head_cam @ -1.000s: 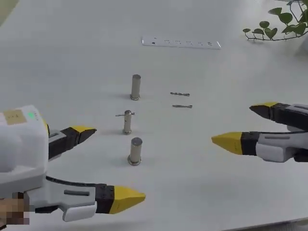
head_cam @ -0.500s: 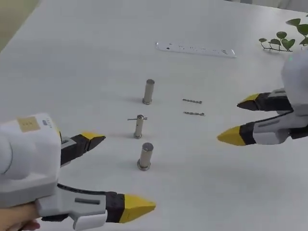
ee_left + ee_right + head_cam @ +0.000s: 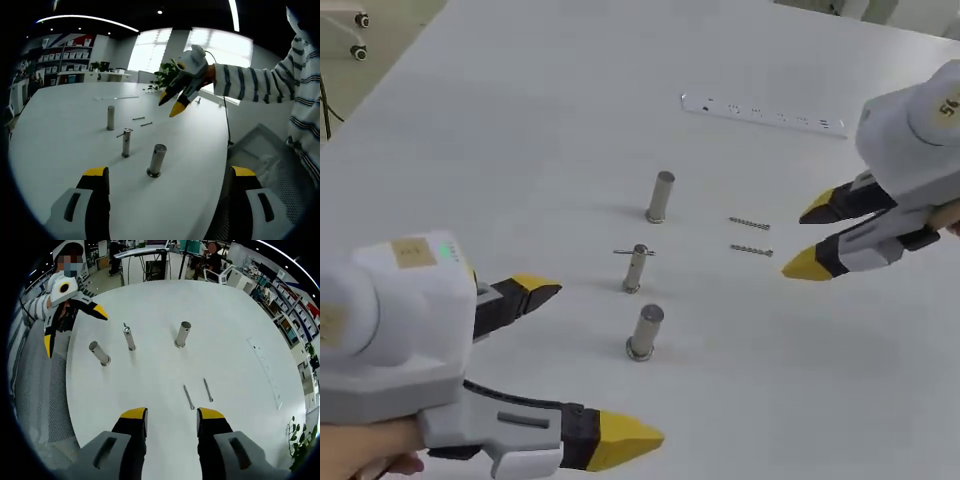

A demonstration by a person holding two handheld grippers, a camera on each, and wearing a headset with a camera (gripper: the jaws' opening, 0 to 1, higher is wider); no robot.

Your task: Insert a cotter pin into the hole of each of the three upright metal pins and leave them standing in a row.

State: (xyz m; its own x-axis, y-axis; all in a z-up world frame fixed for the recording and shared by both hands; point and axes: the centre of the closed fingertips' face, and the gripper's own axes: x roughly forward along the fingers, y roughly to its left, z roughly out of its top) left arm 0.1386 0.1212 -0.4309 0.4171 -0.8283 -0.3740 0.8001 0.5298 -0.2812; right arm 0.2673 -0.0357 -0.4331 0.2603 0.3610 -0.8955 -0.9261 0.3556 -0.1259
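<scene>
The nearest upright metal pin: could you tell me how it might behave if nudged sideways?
The nearest pin stands tall on a small flanged base, so it would probably tip easily. Being round, it would likely roll on the smooth table.

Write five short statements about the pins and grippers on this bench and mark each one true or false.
1. The middle metal pin has an inserted cotter pin through its hole. True.
2. Three loose cotter pins lie on the table. False: two lie there, side by side, to the right of the row.
3. The right gripper is shut on a cotter pin. False: its jaws are open and hold nothing.
4. The left gripper is open. True.
5. The nearest metal pin has toppled over. False: it stands upright, with nothing through it.
</scene>
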